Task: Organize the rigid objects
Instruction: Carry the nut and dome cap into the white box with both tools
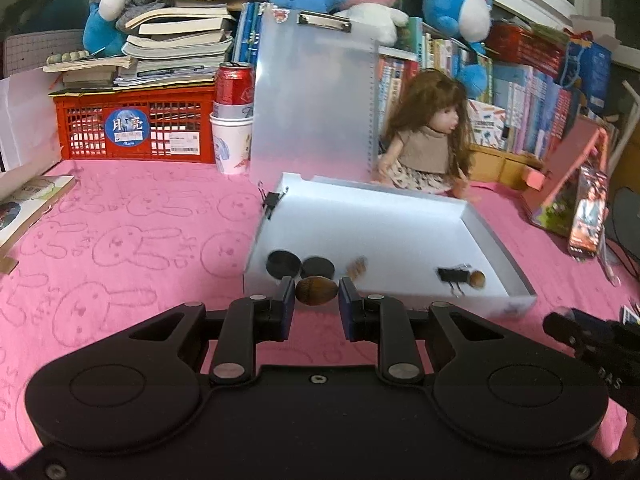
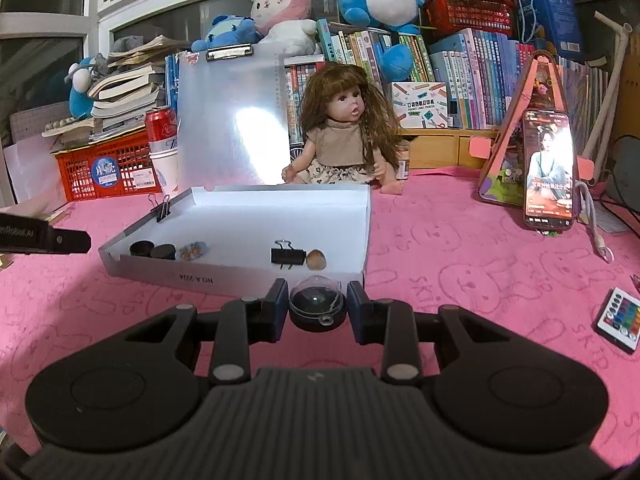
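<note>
Left tool clamped on brown oval nut, ridged shell, held just above near wall of white box.

Right tool clamped on small round capsule: clear domed top, black base; held over pink cloth just before box front wall.

Shallow cardboard box sits mid-bench on fuzzy cloth with bunny outlines. Inside along near wall: two black round caps, binder clip, second nut.

Both tools tilted downward toward box.
</note>
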Action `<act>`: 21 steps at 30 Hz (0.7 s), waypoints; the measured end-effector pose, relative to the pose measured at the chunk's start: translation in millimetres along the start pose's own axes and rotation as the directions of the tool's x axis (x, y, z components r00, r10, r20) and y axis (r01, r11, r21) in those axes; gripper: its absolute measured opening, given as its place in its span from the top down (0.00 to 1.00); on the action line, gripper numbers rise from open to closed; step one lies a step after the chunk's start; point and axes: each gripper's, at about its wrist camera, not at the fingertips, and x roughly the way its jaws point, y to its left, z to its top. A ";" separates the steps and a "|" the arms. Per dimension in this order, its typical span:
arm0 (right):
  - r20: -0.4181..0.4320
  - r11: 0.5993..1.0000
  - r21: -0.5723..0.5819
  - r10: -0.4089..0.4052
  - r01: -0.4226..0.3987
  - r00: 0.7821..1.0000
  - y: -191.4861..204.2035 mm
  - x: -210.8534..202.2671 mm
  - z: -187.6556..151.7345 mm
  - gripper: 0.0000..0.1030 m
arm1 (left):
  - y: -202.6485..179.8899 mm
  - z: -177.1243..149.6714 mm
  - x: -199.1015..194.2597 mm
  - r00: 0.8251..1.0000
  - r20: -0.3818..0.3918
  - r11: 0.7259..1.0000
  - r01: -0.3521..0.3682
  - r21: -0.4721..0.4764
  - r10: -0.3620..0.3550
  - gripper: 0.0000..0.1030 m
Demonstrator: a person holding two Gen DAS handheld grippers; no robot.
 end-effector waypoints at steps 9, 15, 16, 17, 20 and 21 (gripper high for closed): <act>0.008 1.000 -0.007 0.002 -0.002 1.000 1.0 6.3 8.6 0.64 | 8.7 7.5 21.9 0.999 -0.041 0.999 -0.004 -0.047 0.002 0.78; 0.009 1.000 -0.022 0.005 -0.005 1.000 3.5 8.5 10.4 0.64 | 9.7 7.1 26.3 0.999 -0.050 0.999 0.001 -0.048 -0.003 0.78; 0.010 1.000 -0.023 0.006 -0.006 1.000 3.9 9.1 11.5 0.64 | 10.3 8.8 26.8 0.999 -0.049 0.999 0.003 -0.051 -0.006 0.78; 0.011 1.000 -0.024 0.008 -0.008 1.000 4.1 9.8 12.6 0.64 | 10.7 11.4 28.2 0.999 -0.047 0.999 0.008 -0.051 -0.010 0.78; 0.012 1.000 -0.024 0.016 -0.016 1.000 4.2 13.1 17.8 0.64 | 9.2 20.4 33.6 0.999 -0.044 0.999 0.007 -0.040 -0.008 0.78; 0.010 1.000 -0.023 0.020 -0.019 1.000 4.1 15.1 19.9 0.64 | 8.7 23.2 36.4 0.999 -0.045 0.999 0.002 -0.037 -0.004 0.78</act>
